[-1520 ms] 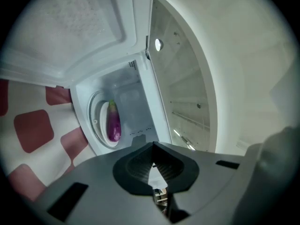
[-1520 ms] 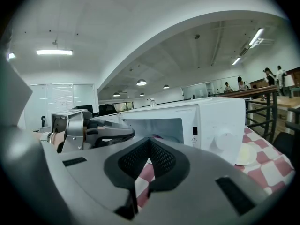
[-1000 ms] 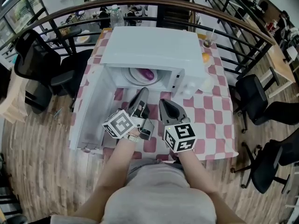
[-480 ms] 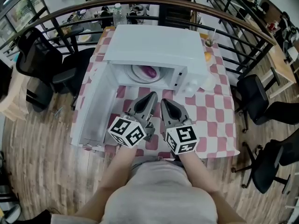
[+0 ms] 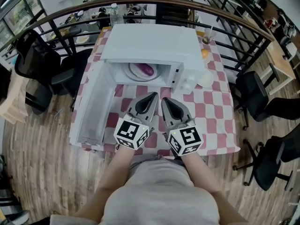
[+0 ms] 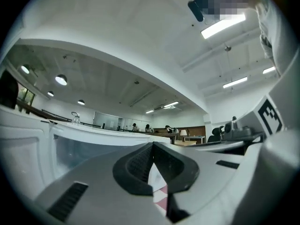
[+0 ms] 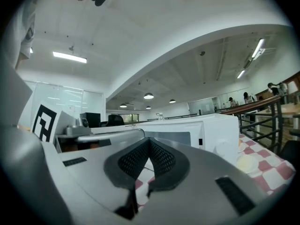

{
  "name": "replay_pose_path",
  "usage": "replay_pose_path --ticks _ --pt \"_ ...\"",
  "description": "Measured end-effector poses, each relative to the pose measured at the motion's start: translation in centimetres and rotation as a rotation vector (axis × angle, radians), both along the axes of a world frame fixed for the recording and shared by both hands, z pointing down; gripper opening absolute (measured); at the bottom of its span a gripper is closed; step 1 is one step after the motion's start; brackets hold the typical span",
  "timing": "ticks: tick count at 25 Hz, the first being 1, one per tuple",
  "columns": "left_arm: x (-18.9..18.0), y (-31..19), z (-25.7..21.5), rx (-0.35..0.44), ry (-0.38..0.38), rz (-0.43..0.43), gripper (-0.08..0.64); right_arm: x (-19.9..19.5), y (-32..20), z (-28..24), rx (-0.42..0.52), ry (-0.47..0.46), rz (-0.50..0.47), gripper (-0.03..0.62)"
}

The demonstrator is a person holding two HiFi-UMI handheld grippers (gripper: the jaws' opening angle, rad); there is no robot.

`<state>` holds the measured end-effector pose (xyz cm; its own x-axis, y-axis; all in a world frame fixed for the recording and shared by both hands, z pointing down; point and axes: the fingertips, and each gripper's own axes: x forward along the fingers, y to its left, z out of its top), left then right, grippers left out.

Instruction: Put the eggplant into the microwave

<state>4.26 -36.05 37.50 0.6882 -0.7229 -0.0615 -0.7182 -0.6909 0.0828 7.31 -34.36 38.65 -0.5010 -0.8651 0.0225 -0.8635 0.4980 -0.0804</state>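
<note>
Inside one microwave [image 5: 150,41] lies one eggplant [image 5: 147,70]; left gripper [image 5: 153,95] and right gripper [image 5: 164,100] both closed, empty.

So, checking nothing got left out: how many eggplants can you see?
1. The eggplant lies on the plate inside the open microwave. None shows on the table, though the microwave could hide one behind it.

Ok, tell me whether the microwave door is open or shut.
Open: the door stands swung out to the left, and the eggplant shows on the plate inside the microwave.
</note>
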Motion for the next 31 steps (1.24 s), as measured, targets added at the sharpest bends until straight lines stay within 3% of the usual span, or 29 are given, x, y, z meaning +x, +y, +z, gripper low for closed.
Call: replay_pose_path --ticks 3,13,31 --pt "0.0 0.3 0.0 0.025 -0.055 -0.028 0.003 -0.7 0.8 -0.8 0.04 -0.019 -0.043 0.023" --pt "-0.8 1.3 -0.1 0.02 -0.067 -0.074 0.003 -2.1 2.1 -0.2 0.048 0.046 -0.06 0.023" --pt "-0.9 2.4 0.8 0.032 -0.153 -0.089 0.003 -1.7 2.7 0.1 0.049 0.1 -0.002 0.023"
